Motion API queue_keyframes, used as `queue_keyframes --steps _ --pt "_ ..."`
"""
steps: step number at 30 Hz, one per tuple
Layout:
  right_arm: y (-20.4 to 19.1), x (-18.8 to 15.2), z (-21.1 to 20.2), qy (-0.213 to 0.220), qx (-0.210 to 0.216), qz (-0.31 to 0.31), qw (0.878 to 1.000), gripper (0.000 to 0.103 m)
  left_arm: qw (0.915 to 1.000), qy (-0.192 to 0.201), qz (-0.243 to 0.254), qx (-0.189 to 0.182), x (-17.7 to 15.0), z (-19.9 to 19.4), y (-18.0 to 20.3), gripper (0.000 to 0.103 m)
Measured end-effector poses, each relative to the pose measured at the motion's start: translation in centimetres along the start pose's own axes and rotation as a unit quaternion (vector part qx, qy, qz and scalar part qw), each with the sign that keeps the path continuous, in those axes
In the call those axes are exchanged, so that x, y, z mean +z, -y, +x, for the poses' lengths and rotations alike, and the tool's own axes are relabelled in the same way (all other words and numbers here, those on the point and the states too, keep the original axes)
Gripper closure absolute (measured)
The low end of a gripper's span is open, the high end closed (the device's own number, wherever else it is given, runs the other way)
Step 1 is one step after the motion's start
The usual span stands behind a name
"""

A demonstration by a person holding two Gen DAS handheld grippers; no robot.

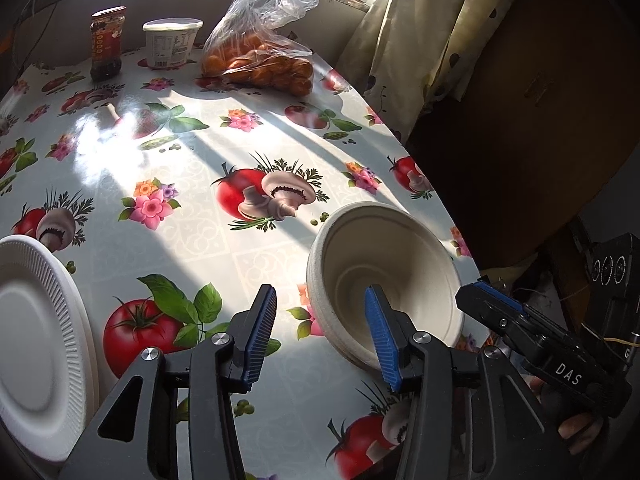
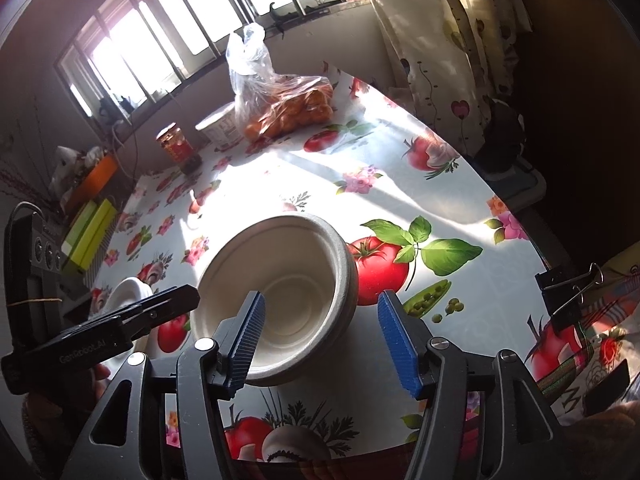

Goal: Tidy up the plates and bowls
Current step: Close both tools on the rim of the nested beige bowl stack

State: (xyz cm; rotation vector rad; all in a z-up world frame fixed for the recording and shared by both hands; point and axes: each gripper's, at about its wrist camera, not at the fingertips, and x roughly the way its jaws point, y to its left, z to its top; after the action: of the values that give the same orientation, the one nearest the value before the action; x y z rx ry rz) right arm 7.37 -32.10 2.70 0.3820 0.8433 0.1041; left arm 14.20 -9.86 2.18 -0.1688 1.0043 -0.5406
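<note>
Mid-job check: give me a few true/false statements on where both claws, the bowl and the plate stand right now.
1. The left claw is open and holds nothing. True.
2. The bowl lies upside down. False: it sits mouth up, tilted.
3. The right claw is shut on the bowl. False: it is open, and the bowl's rim lies between its fingers.
4. The plate is apart from the bowl. True.
5. The bag of oranges sits inside the bowl. False: it is at the table's far end.

Matt paper-pulp bowl (image 1: 384,280) on a glossy plastic tablecloth (image 1: 192,152) (sun glare); ribbed white plate (image 1: 36,344).
</note>
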Motion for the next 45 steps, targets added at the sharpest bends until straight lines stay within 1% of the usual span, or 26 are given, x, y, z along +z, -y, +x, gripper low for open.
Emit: queue_keyframes --steps 4,12,16,19,23,27,32,34,36,38,39,41,43,45 --pt "0.3 -0.2 0.6 -0.005 -0.006 0.000 1.000 0.044 0.9999 -0.003 -0.014 -0.008 -0.2 0.4 -0.8 0.056" --pt "0.8 -0.2 1.7 -0.013 0.009 0.018 1.000 0.044 0.9999 0.001 -0.006 0.012 -0.1 0.7 -0.6 0.056" --pt "0.9 -0.2 1.8 -0.013 0.011 0.018 1.000 0.044 0.9999 -0.002 -0.005 0.015 -0.1 1.0 -0.6 0.056" --pt "0.9 -0.2 1.9 -0.014 0.012 0.015 1.000 0.044 0.9996 -0.004 -0.001 0.026 -0.1 1.3 -0.5 0.056" --pt "0.8 -0.2 2.1 -0.018 0.018 0.012 1.000 0.045 0.9998 -0.005 0.000 0.021 -0.1 1.5 -0.3 0.056" --pt "0.7 -0.3 2.3 -0.019 0.026 0.013 0.999 0.053 0.9998 -0.006 0.001 0.018 -0.1 1.8 -0.2 0.056" --pt "0.9 -0.3 2.4 -0.022 0.031 0.018 0.999 0.057 0.9998 -0.012 -0.002 0.014 -0.1 2.2 -0.2 0.056" --pt "0.9 -0.3 2.5 -0.023 0.034 0.018 0.999 0.064 0.9998 -0.014 -0.002 0.014 -0.1 2.3 -0.1 0.056" --pt "0.8 -0.3 2.6 -0.025 0.033 0.016 0.999 0.069 0.9997 -0.017 -0.001 0.015 -0.2 2.4 -0.1 0.063" --pt "0.8 -0.3 2.7 -0.025 0.035 0.017 0.999 0.071 0.9996 -0.020 -0.001 0.018 -0.2 2.6 -0.1 0.067" --pt "0.8 -0.4 2.7 -0.026 0.037 0.019 0.999 0.073 0.9996 -0.021 0.000 0.018 -0.2 2.6 -0.1 0.070" --pt "0.7 -0.4 2.8 -0.028 0.039 0.017 0.999 0.075 0.9996 -0.021 0.002 0.020 -0.3 2.7 0.0 0.071" --pt "0.6 -0.4 2.9 -0.031 0.041 0.013 0.999 0.080 0.9995 -0.022 0.005 0.021 -0.3 2.7 0.2 0.072" --pt "0.5 -0.5 3.0 -0.033 0.043 0.011 0.998 0.081 0.9994 -0.023 0.007 0.024 -0.3 2.8 0.3 0.074"
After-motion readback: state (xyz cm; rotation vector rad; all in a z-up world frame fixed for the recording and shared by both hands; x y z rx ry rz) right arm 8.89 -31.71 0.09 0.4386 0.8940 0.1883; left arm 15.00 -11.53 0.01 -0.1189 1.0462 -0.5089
